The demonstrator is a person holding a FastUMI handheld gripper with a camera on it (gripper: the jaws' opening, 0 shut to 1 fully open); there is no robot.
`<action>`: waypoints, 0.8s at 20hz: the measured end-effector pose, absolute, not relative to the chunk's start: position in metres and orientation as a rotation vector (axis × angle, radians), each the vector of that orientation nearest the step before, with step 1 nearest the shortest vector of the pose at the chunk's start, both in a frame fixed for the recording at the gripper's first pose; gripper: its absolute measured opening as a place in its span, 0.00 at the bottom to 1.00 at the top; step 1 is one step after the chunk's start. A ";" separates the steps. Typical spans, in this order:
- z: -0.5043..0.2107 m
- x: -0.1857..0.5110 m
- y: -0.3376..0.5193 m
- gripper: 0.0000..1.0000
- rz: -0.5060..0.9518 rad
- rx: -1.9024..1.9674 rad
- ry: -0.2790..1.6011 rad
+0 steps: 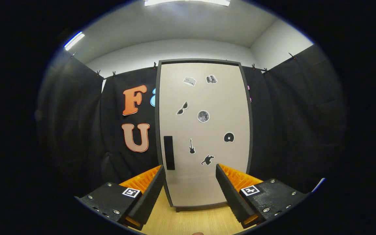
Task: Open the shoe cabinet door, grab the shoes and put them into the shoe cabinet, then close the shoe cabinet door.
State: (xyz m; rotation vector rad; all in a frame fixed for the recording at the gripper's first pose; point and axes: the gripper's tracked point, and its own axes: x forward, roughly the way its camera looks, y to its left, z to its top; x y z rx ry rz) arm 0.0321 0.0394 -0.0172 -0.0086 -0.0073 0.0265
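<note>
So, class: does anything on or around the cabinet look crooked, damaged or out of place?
Nothing stands out. The cabinet door is shut and sits square in its frame, its dark handle upright, stickers intact. The tool is open, fingers apart and holding nothing, short of the door above the wooden floor.

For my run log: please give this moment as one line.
stage: start | cabinet door: shut | handle: beyond fingers | gripper: open, holding nothing
</note>
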 end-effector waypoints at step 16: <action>-0.013 -0.020 -0.005 0.96 0.011 0.017 0.014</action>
